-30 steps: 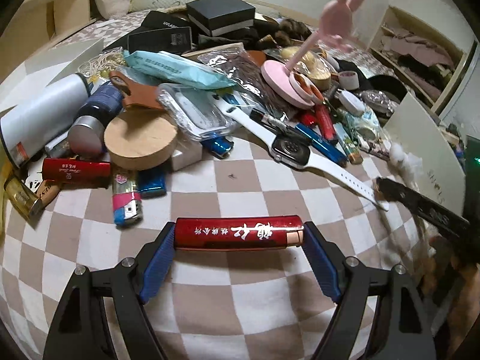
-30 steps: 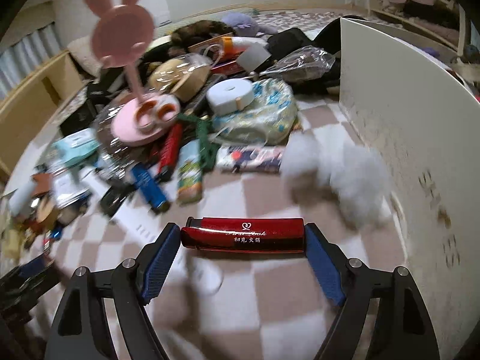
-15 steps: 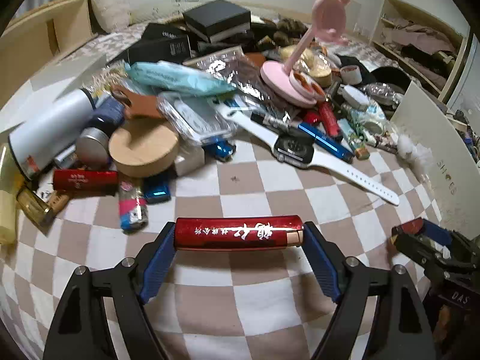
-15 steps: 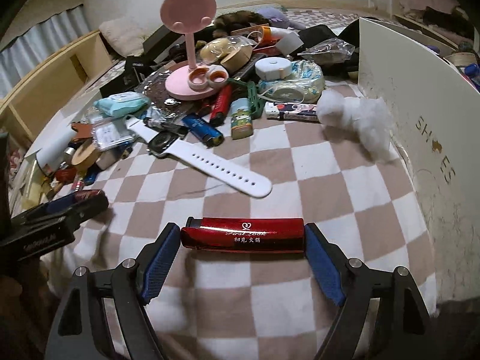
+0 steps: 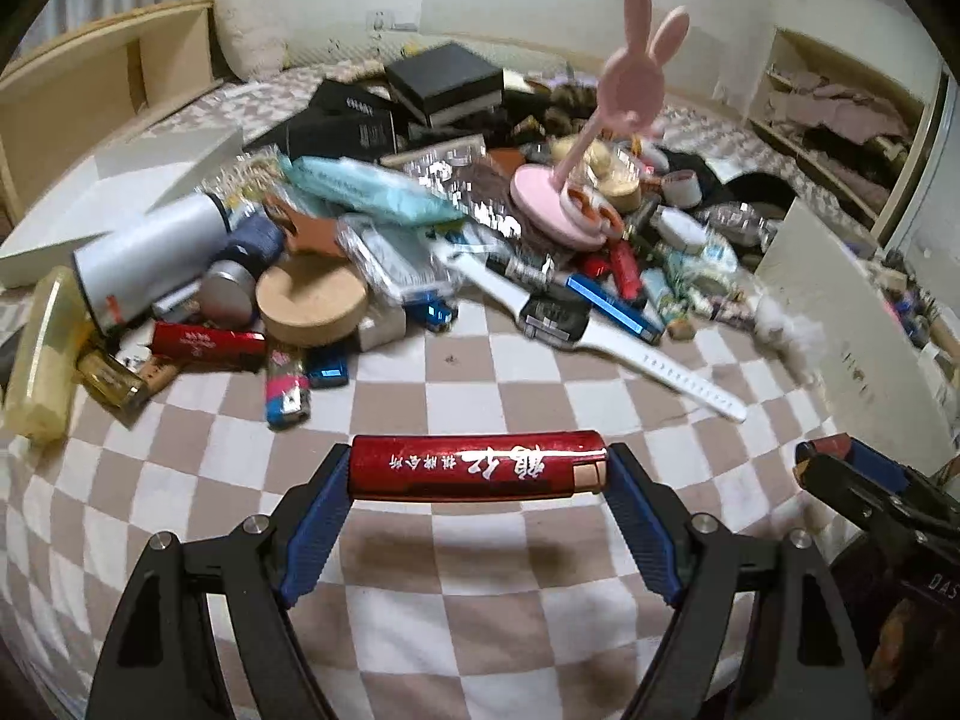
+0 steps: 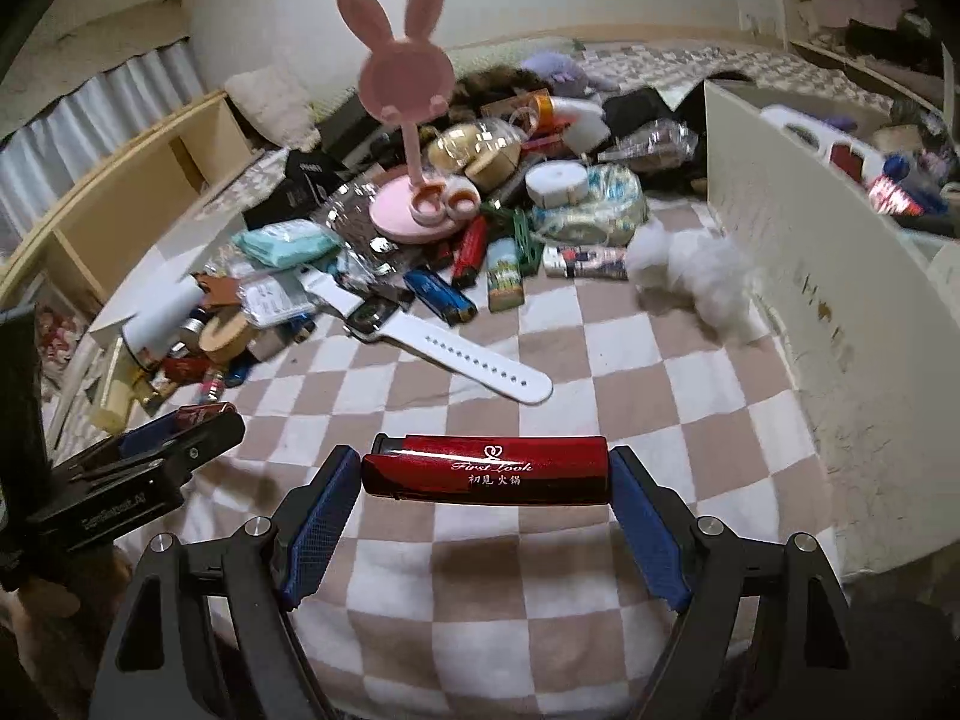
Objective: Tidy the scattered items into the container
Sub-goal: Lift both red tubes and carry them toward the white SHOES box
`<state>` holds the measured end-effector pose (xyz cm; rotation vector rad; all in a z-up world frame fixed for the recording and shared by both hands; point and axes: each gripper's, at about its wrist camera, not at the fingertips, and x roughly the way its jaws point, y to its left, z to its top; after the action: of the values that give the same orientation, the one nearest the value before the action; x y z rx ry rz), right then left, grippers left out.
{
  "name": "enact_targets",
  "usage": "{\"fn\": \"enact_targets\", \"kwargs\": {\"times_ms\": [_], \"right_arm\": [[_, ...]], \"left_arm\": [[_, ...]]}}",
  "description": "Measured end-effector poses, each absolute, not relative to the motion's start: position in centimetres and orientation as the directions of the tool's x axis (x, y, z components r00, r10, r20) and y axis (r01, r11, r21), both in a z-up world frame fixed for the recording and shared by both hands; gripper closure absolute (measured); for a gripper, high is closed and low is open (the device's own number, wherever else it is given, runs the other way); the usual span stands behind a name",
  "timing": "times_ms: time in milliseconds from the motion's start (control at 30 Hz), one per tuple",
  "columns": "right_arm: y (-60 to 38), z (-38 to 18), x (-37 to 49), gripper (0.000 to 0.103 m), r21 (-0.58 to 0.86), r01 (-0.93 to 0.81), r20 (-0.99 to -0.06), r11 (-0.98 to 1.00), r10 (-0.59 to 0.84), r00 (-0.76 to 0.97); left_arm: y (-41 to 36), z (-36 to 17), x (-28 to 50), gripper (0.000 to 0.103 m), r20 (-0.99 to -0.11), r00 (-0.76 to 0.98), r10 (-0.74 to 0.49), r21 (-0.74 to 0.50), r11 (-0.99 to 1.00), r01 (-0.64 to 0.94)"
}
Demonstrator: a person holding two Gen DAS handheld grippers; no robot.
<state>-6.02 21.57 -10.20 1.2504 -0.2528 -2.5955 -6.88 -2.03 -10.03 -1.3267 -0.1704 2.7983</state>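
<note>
The left claw (image 5: 477, 471) gripped a red lighter (image 5: 477, 467) end to end, one blue pad on each end, held clear above the checked bed cover (image 5: 480, 618). The right claw (image 6: 485, 471) gripped a second red lighter (image 6: 485, 470) in the same manner. Each lighter spanned the full width between the pads, so the jaws stood wide while clamped.

The container, a white box (image 6: 840, 300) with several items already inside, stood at the right side of the bed, just beside a white fluffy ball (image 6: 690, 270). The remaining scattered items lay heaped toward the far side of the bed, among them a white watch (image 6: 420, 336) and a pink rabbit stand (image 6: 408, 120).

Judged risks from this position:

- Slippage. Contact was confined to the small end faces of each lighter. A tilt or a jolt could probably rotate a lighter out of the pads and drop it onto the cover.
- Collision. The two claws were near each other at the near edge of the bed; each appeared in the other's wrist view. Moving both toward the box together could knock them together and dislodge a lighter.
- Wall strike. The box wall stood high. A low approach could catch a lighter on the rim.
- Early release. Opening short of the rim would leave the lighter outside the box.
</note>
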Motion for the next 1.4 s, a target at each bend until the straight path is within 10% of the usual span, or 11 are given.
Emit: {"fn": "enact_targets", "kwargs": {"times_ms": [833,1400], "right_arm": [[36.4,10.0,-2.5,0.02,0.241,0.133,-0.392,-0.961,-0.222,-0.893],[46.8,7.9,-2.0,0.02,0.248,-0.008,-0.48,-0.969,-0.116,-0.87]], "left_arm": [[9.8,5.1,-5.8,0.021,-0.565,-0.784,0.259,-0.111,-0.965,-0.239],[19.0,10.1,-7.8,0.021,-0.507,-0.759,0.408,-0.114,-0.905,-0.41]]}}
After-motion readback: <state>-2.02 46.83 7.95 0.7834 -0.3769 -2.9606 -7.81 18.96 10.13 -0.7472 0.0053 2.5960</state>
